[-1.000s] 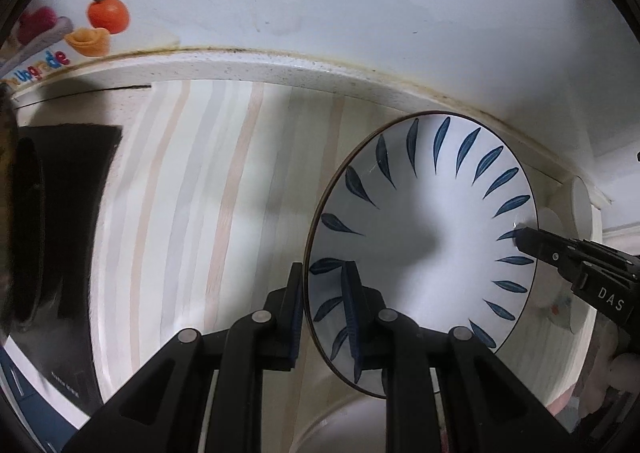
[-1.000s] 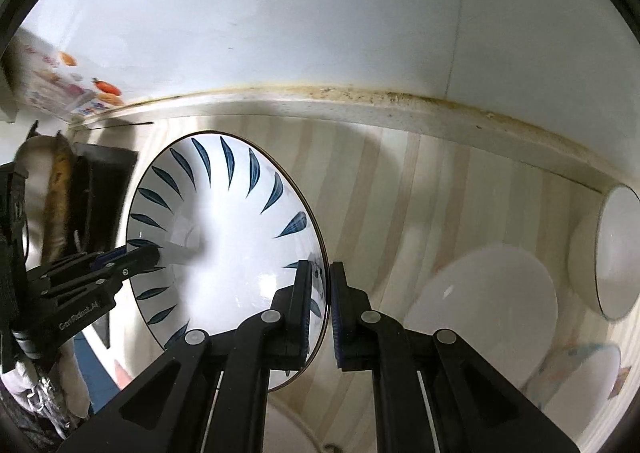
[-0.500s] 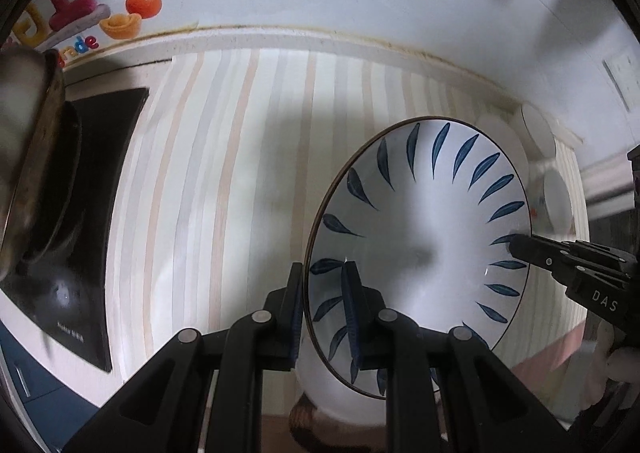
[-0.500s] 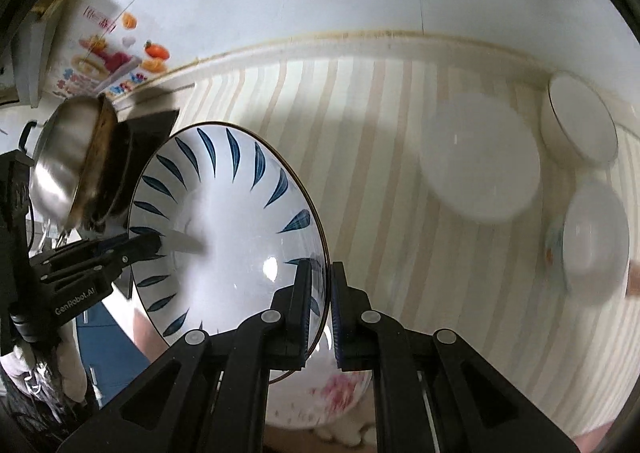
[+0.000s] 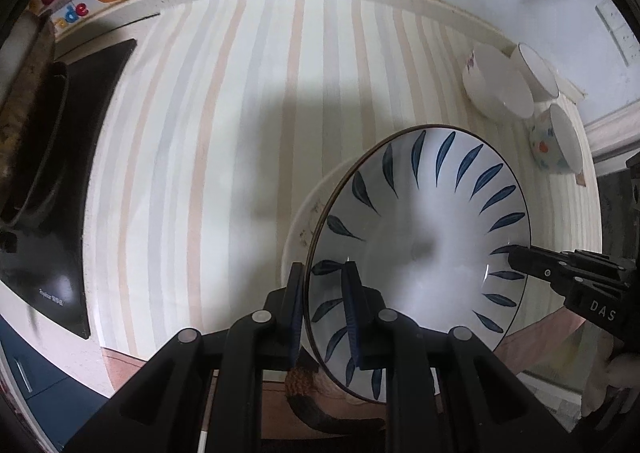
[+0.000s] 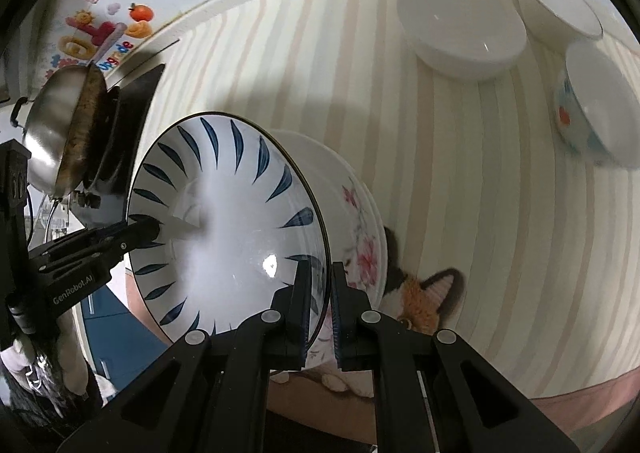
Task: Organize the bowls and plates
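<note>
Since the earlier frames, the white round plate with blue leaf strokes (image 5: 420, 253) has been carried sideways across the striped tabletop (image 5: 240, 113), so that a white plate with pink flowers (image 6: 360, 237) is now seen directly behind and beneath it, where earlier only bare stripes lay; the three bowls have slid to the upper right of both views. The blue-leaf plate is held clear of the tabletop by both tongs: the left tongs (image 5: 322, 309) are clamped on its rim at the lower centre of the left view, and the right tongs (image 6: 320, 301) are clamped on the opposite rim at the lower centre of the right view. The floral plate is largely covered by the carried one; its flowered edge shows only to the right of the blue-leaf rim in the right view, and a pale sliver to the left in the left view. The carried plate is judged to be nearly centred above it, so a lowering is likely called for next; whether the two already touch cannot be told. A white bowl (image 6: 460, 37), a second white bowl (image 6: 560, 5) and a bowl with coloured spots (image 6: 596, 109) stand well apart, upper right.
</note>
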`<state>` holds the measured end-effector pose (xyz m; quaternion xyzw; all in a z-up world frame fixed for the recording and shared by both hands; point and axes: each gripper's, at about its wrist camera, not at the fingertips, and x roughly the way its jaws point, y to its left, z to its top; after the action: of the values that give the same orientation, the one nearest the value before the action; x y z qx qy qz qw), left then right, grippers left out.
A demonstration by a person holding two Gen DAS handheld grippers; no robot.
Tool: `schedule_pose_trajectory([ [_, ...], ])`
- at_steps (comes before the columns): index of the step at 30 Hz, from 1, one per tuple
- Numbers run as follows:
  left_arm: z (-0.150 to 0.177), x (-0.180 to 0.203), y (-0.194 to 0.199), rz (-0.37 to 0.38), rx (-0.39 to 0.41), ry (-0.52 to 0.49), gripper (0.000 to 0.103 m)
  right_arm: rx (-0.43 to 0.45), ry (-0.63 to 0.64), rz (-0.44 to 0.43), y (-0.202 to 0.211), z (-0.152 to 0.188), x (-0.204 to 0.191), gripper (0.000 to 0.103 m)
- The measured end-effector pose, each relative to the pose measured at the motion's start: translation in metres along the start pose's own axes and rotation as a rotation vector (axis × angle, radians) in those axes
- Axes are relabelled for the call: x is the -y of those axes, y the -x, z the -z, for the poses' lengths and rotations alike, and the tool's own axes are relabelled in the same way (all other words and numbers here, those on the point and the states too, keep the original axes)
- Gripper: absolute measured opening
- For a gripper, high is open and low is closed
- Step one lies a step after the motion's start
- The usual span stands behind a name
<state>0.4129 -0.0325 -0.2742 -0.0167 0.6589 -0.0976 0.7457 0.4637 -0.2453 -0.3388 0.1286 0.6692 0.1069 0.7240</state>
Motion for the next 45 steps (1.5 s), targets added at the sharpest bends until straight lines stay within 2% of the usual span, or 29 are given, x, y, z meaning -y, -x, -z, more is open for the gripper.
schedule_pose_trajectory([
  [9,-0.001,0.003,-0.029,-0.002,-0.054,-0.010,0.016,-0.029,-0.040,-0.001,-0.018,0.000,0.018,0.011],
  [35,-0.009,0.006,-0.059,-0.017,-0.097,0.012,0.017,-0.089,-0.065,-0.045,-0.040,-0.018,0.030,0.011],
  [41,-0.012,0.002,-0.061,-0.026,-0.099,0.032,0.018,-0.105,-0.090,-0.053,-0.042,-0.020,0.029,0.016],
  [45,-0.010,-0.004,-0.062,-0.016,-0.113,0.060,0.018,-0.114,-0.114,-0.065,-0.043,-0.023,0.028,0.024],
])
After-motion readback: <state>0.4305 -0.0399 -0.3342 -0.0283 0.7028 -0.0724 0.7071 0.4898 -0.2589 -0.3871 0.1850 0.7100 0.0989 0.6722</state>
